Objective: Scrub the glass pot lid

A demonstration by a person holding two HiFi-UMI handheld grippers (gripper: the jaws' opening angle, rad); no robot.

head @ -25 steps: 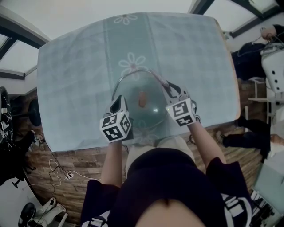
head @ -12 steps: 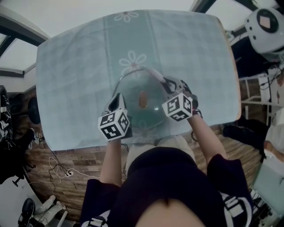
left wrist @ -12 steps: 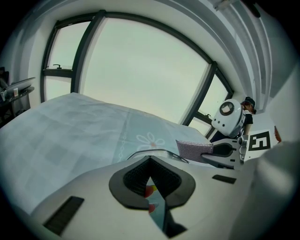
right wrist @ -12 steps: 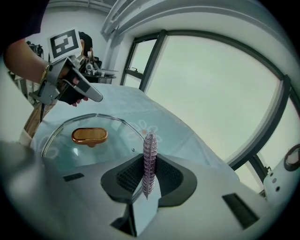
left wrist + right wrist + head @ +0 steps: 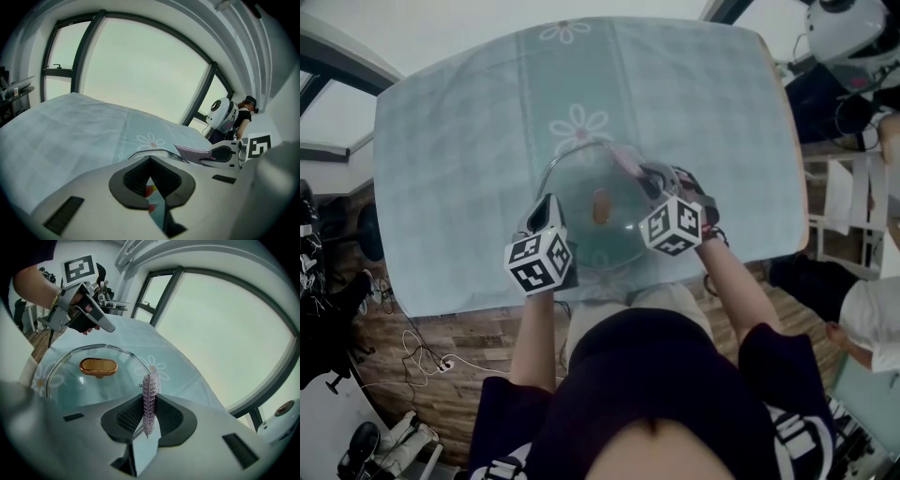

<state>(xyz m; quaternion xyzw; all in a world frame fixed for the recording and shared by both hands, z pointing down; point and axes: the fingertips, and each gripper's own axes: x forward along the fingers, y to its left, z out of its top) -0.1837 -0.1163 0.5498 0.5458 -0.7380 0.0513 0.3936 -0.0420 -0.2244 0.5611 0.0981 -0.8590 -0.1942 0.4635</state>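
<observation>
Jaws of the right gripper [image 5: 149, 420] pinch an upright lilac mesh scrubbing pad [image 5: 151, 392]. Just ahead lies the round glass pot lid [image 5: 79, 387] with its copper-coloured oval knob [image 5: 98, 366]. Left gripper [image 5: 151, 185] jaws clamp the lid's edge. Beneath the lid, a pale green flowered cloth [image 5: 469, 141] covers the worktop.
</observation>
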